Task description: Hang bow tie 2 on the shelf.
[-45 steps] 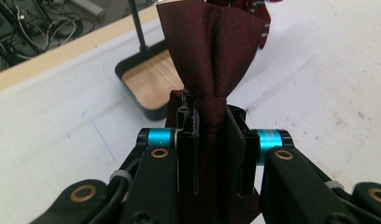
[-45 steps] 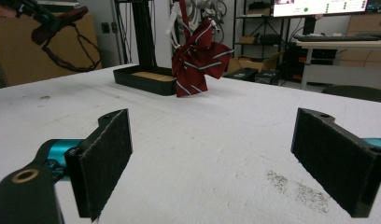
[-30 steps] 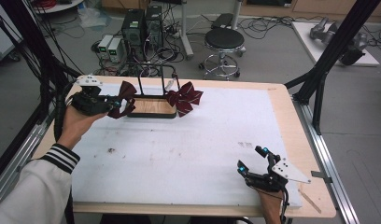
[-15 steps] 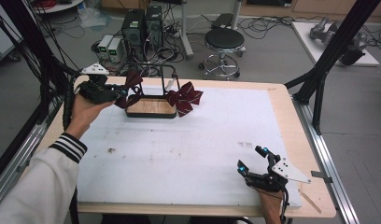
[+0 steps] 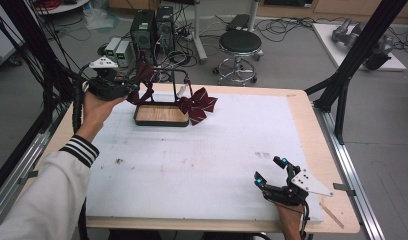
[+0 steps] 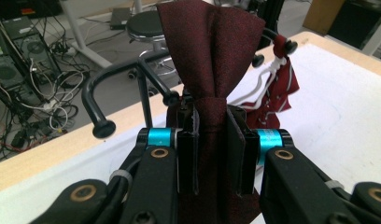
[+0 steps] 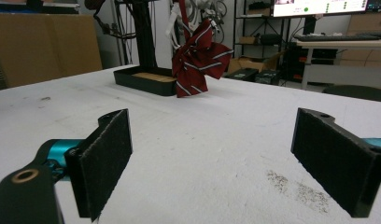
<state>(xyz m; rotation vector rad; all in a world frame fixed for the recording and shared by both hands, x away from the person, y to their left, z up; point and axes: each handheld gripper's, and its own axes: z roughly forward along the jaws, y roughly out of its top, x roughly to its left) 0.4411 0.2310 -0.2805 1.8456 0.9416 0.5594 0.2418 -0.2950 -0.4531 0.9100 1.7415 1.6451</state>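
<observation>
The left gripper [image 5: 133, 88] held the plain dark red bow tie [image 6: 212, 56] pinched at its middle knot, jaws closed tight on the cloth. Compared with 1 second before, this gripper had risen from beside the stand's tray [image 5: 160, 114] up to the level of the black hooks [image 6: 102, 128], and the bow tie had come up with it. So the lifting seemed finished; I judge the next step was to hang the tie on a free hook of the stand [image 5: 178, 75]. The striped bow tie [image 5: 198, 104] already hung on the stand's right side. The right gripper [image 5: 272, 175] had not moved; it rested near the table [image 5: 202, 165] edge, jaws wide apart and empty.
</observation>
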